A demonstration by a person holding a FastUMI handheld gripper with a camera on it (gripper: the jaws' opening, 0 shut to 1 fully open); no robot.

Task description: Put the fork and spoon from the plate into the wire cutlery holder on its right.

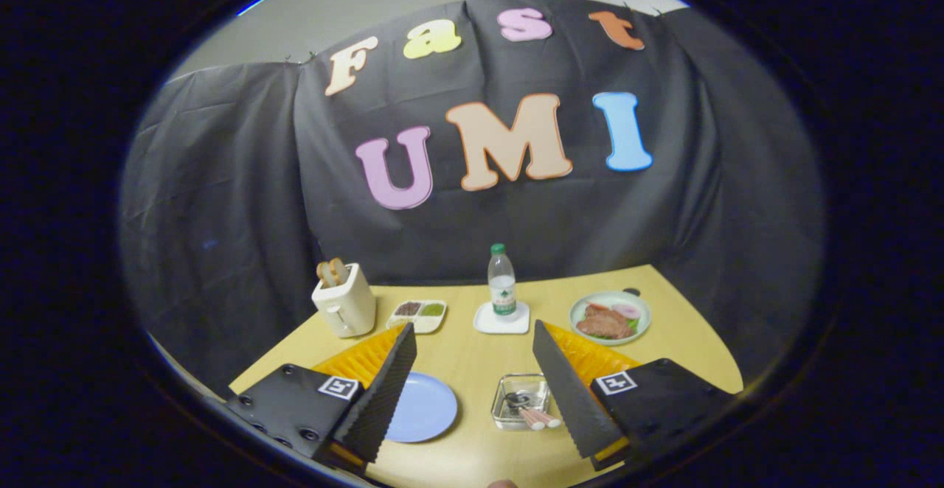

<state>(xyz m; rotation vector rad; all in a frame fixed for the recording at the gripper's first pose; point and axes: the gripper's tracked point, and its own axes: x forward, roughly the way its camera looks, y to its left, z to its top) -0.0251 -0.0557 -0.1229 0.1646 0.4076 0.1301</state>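
The gripper (472, 392) hangs above the yellow bench (472, 355), its fingers spread wide and holding nothing. Between them, nearer the left one, lies a bare blue plate (424, 407). Just right of it the wire cutlery holder (521, 401) holds the fork and spoon (532, 414), pink handles slanting toward the right finger. Beyond stand a toaster (344, 309) with toast, a divided sauce dish (418, 314), a green-capped bottle (501, 281), label unreadable, on a white coaster (501, 321), and a green plate of food (610, 316).

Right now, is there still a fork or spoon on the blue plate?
No, the blue plate lies bare, and pink handles stick out of the wire holder beside it.
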